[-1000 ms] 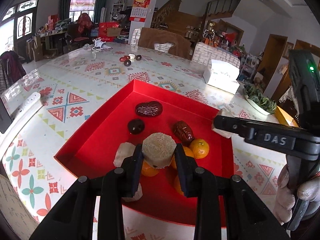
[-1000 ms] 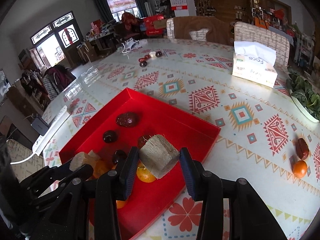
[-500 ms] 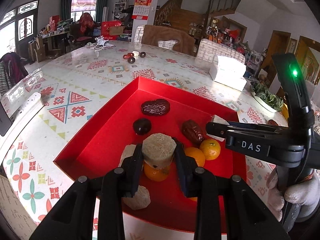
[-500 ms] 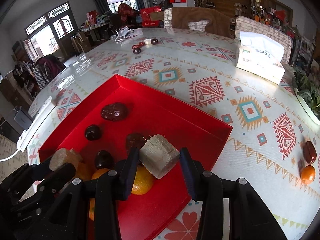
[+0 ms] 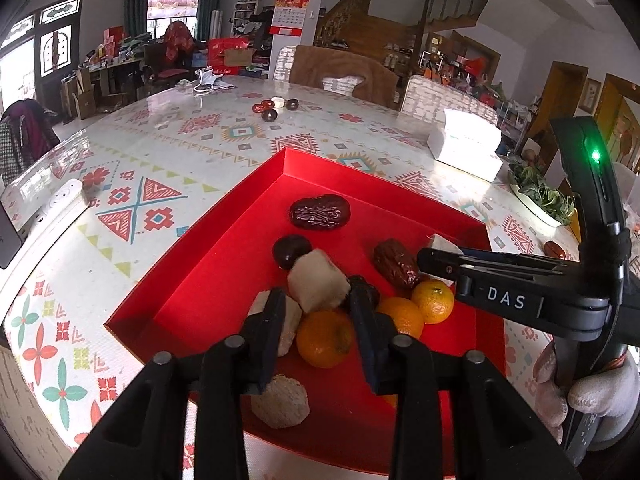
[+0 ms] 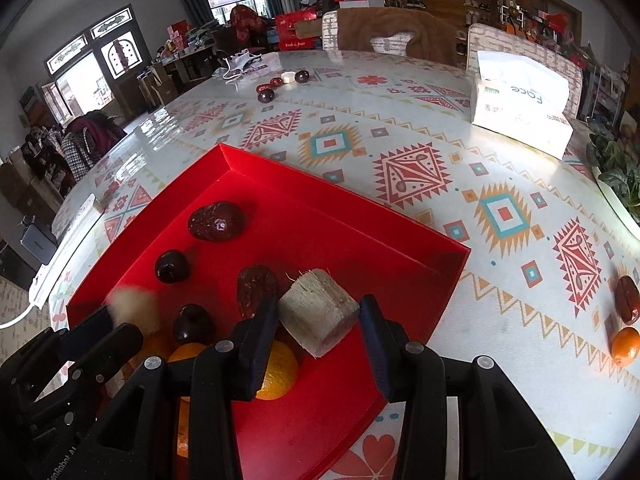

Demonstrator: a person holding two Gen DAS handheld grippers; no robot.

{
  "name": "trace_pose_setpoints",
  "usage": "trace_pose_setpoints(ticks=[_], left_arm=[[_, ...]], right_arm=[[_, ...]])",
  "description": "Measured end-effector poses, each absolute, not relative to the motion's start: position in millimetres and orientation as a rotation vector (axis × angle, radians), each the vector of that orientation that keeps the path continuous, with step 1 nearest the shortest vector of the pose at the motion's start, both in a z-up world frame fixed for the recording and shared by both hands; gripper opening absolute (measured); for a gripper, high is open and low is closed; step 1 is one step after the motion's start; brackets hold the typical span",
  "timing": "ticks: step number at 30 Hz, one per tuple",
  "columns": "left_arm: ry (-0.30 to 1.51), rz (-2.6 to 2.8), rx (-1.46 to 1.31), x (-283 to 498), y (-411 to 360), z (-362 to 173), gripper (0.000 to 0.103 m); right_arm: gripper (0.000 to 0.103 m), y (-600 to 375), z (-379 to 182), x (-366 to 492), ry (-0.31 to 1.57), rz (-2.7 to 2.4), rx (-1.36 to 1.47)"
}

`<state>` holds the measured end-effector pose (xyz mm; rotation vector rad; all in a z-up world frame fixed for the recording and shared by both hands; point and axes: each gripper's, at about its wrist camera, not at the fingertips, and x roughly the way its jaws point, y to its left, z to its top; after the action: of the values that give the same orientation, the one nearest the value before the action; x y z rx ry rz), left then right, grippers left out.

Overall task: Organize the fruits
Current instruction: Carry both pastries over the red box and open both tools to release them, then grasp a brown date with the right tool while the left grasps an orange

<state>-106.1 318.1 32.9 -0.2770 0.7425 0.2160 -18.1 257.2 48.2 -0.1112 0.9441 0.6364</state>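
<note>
— Jaws on the right gripper (image 6: 318, 308) were closed on a pale cane chunk (image 6: 318, 312), held by its 2 flat sides above the red tray (image 6: 340, 204). And the left?

— The left gripper (image 5: 317, 292) had a second chunk (image 5: 318, 286) tilted at its very tips, low over the tray. I could not tell whether those jaws were pinching it or had let go; in the right wrist view it was only a blur.

— How would such a piece handle?

— Stiff and light, I judged. The cut end was fibrous, with stray hairs, so the pads should bite well. Flat faces were the place to hold; a grip across corners could let it twist.

— And the rest?

— Glossy, wrinkled dates (image 5: 319, 213) looked soft and easily dented. Round oranges (image 5: 325, 338) had smooth peel and would roll, so they wanted a grip across the middle. 1 date (image 6: 626, 300) and 1 orange (image 6: 625, 345) lay out on the patterned desk (image 6: 500, 208), well apart from the tray.
</note>
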Motion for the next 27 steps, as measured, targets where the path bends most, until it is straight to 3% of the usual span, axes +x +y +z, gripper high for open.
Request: trace_pose_setpoints(ticks=[5, 9, 27], left_arm=[[0.738, 0.219, -0.281, -107, 318, 34, 0.059], [0.732, 0.220, -0.277, -110, 315, 40, 0.066], [0.570, 0.221, -0.440, -157, 312, 92, 0.078]], right_arm=[[0.047, 257, 48, -19, 0.945, 0.646, -0.095], [0.047, 254, 49, -19, 0.957, 0.649, -0.062], [0.047, 204, 87, -60, 0.851, 0.669, 0.009]])
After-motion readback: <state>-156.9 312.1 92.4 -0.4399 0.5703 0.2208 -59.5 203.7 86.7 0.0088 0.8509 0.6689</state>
